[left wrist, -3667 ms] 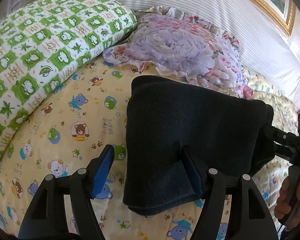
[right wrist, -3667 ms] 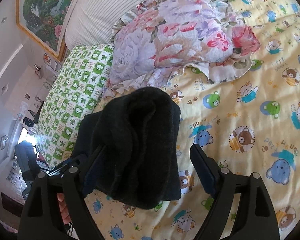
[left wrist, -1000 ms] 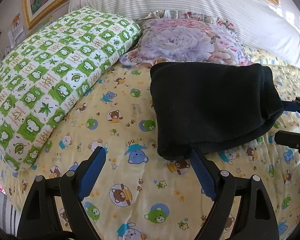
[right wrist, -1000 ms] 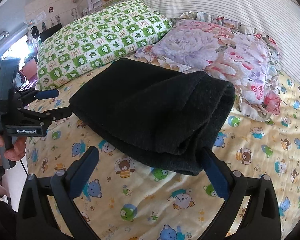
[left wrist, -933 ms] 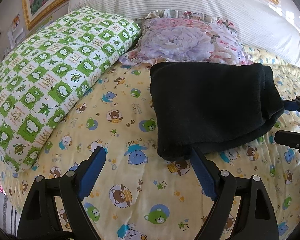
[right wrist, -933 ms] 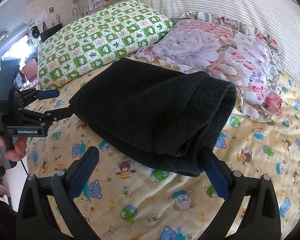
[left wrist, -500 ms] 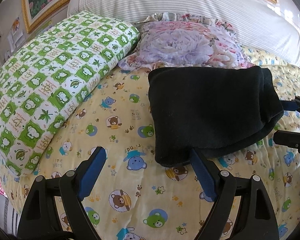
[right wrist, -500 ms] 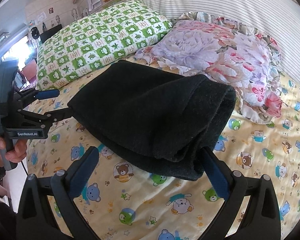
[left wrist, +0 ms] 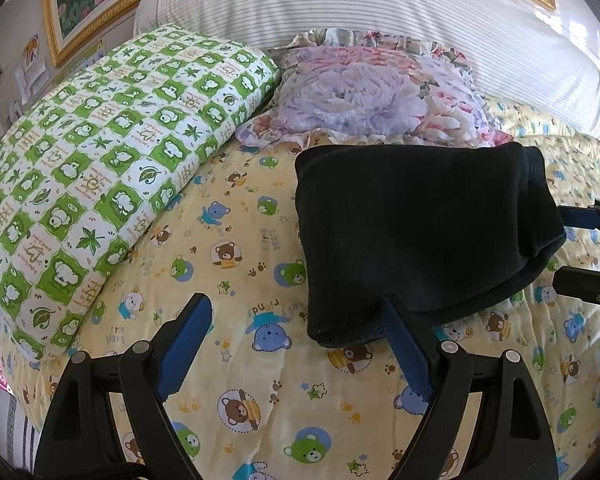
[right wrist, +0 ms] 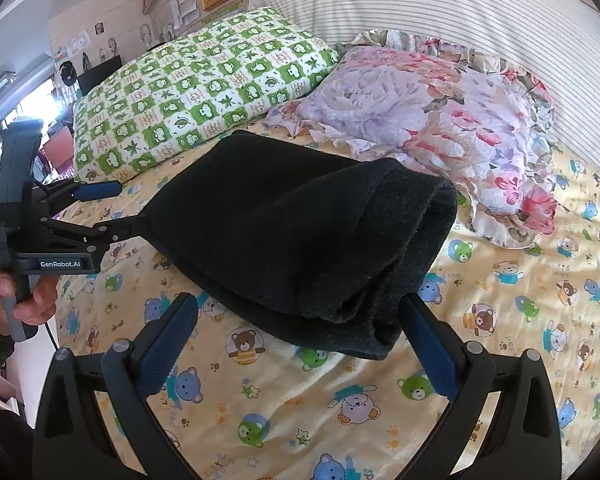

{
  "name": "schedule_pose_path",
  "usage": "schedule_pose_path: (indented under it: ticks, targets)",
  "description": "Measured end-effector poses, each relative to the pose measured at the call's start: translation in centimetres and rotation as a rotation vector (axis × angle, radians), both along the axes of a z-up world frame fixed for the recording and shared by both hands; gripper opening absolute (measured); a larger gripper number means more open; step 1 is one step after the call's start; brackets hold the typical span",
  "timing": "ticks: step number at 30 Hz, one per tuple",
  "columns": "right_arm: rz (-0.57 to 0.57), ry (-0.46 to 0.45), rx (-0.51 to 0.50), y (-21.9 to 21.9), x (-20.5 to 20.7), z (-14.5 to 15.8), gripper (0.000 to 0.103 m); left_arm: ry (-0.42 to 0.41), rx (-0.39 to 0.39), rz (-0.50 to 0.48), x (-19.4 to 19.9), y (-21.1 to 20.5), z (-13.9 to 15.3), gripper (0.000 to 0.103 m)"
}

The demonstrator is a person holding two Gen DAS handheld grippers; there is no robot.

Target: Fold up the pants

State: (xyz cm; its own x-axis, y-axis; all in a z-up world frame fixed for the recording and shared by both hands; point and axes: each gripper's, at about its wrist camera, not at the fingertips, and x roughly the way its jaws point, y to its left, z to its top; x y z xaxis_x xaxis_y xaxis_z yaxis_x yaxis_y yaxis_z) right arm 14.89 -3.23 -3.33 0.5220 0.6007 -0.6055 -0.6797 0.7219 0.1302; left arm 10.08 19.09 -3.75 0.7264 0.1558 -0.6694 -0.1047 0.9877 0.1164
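Both grippers are standing wide open, holding nothing. From its own camera the left gripper (left wrist: pixel 296 320) is spreading its blue-padded fingers (left wrist: pixel 184 340) over the bear-print bedsheet (left wrist: pixel 228 256), its right-hand finger sitting right at the near corner of the folded black pants (left wrist: pixel 412 232) (touching or just in front, I cannot tell). The right gripper (right wrist: pixel 300 320) is likewise gaping, its right-hand finger lying against the thick rolled end of the pants (right wrist: pixel 300 232), the other finger apart from the cloth over bare sheet.

The pants are lying as a compact folded bundle on the bedsheet, just in front of the floral pillow (left wrist: pixel 364 96) and beside the green checked pillow (left wrist: pixel 100 140).

Only the right wrist view is showing the person's left hand (right wrist: pixel 24 300) gripping the handle of the left gripper, whose fingers (right wrist: pixel 96 191) are reaching the far edge of the pants, and the stacked layers at the fold. The left wrist view is giving the flat top of the bundle, with the right gripper's fingers (left wrist: pixel 580 218) at the frame's right edge either side of the rolled end.
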Motion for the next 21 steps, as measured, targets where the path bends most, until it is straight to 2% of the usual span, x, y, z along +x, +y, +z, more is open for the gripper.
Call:
schedule_pose_path:
  ticks: [21]
  targets:
    - [-0.009,0.009,0.019,-0.5,0.3,0.0,0.100,-0.003,0.008,-0.011,1.5,-0.2,0.1,0.086]
